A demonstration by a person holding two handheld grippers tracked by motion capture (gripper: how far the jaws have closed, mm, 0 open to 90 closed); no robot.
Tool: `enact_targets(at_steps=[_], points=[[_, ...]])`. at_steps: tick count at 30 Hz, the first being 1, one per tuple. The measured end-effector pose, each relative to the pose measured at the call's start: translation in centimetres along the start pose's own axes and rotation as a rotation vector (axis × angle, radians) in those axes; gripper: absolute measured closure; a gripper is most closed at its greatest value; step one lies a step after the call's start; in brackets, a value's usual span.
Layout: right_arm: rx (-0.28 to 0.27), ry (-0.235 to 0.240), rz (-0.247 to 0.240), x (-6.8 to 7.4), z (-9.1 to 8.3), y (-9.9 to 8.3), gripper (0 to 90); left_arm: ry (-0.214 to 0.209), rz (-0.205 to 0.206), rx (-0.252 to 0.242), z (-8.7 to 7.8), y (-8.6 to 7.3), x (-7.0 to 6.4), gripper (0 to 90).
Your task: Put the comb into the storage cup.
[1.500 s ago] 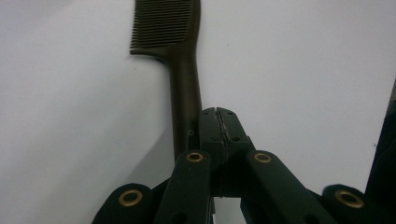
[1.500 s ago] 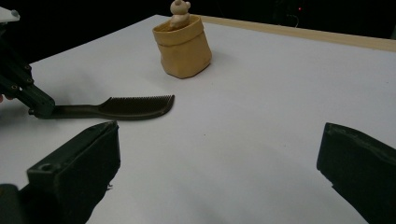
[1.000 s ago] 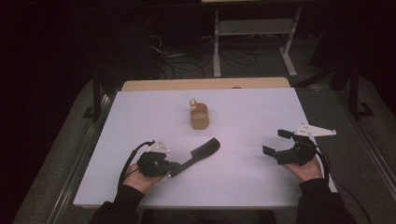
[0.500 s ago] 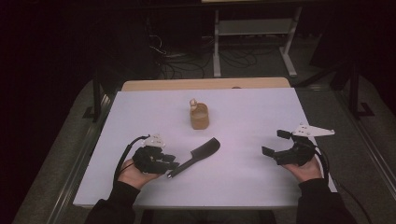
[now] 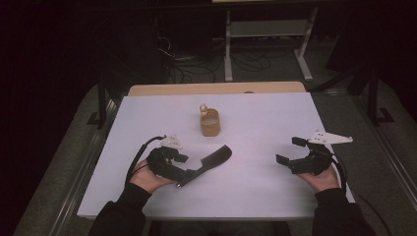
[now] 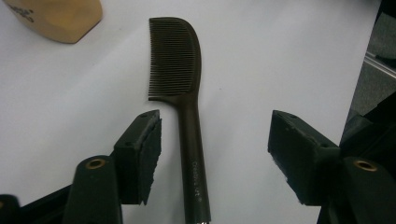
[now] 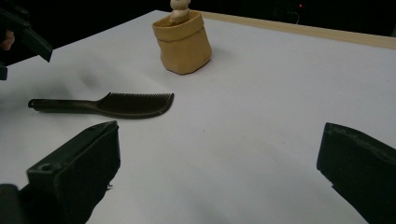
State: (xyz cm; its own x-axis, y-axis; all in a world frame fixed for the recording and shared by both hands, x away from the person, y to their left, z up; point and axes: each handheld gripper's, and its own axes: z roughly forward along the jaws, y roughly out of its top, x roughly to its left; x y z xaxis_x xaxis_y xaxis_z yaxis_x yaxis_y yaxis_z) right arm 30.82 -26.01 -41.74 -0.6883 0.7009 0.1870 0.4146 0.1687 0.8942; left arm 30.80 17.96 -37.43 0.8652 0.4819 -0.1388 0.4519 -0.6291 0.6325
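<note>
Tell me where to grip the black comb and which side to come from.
Grip the comb by its narrow handle, coming from the handle end. It lies flat between the open jaws of the left tongs, and closing across the slim shaft probably avoids the teeth.

comb (image 6: 187, 107) handle end cut off below — tan pouch (image 6: 58, 16) clipped at top edge, its print partly legible

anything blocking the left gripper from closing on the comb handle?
Nothing visible. The comb lies flat on the white table with its handle between the open jaws of the left gripper, bare table on either side. The tan pouch sits farther off, apart from the comb.
</note>
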Motion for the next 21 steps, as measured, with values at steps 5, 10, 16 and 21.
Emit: enact_targets(at_steps=[5,10,16,21], points=[[-0.002,-0.001,0.000,0.0,0.0,0.0,0.0,-0.001,0.014,0.032,1.0,0.2,-0.1,28.6],[-0.001,0.001,-0.001,0.0,0.0,0.0,0.0,-0.003,0.023,0.068,1.8,0.4,0.0,27.6],[-0.001,0.002,-0.002,0.0,0.0,0.0,0.0,-0.003,0.032,0.103,2.6,0.6,0.2,27.7],[0.001,0.003,-0.002,0.0,0.0,0.0,0.0,0.006,0.043,0.133,3.4,0.6,0.3,27.9]])
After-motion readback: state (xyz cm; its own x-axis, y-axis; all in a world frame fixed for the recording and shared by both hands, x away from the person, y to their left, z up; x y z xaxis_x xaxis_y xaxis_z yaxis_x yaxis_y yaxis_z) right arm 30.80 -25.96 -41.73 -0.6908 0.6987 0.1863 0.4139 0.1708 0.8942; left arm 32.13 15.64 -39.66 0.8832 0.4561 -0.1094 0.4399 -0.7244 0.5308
